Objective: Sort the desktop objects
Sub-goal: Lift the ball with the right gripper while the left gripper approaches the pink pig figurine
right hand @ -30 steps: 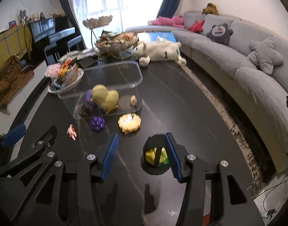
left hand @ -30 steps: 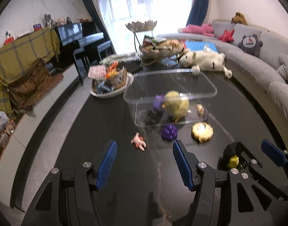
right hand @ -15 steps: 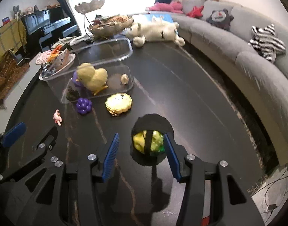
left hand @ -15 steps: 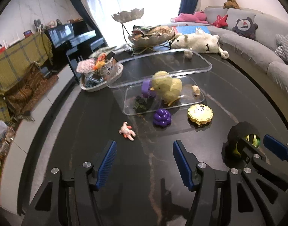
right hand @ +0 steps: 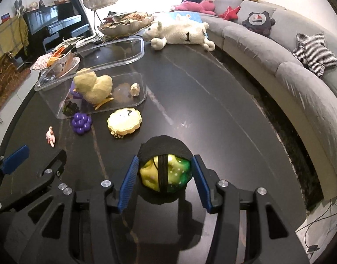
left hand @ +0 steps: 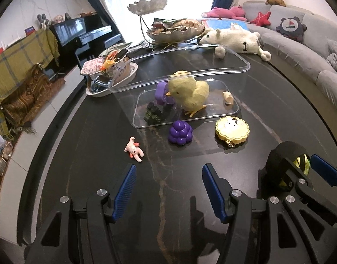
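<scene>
Your right hand-held gripper [right hand: 165, 177] brackets the green-yellow ball [right hand: 166, 175], jaws wide; left hand-held gripper [left hand: 167, 188] gapes empty, purple grapes [left hand: 180, 131] ahead.

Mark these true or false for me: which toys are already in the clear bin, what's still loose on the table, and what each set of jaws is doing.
1. The yellow chick sits inside the clear bin. True.
2. The purple grapes toy is inside the bin. False: it lies on the table just outside the near wall.
3. The right gripper straddles the yellow-green ball. True.
4. The left gripper holds the pink figure. False: its jaws are open and empty.
5. The yellow flower case lies outside the bin. True.
</scene>
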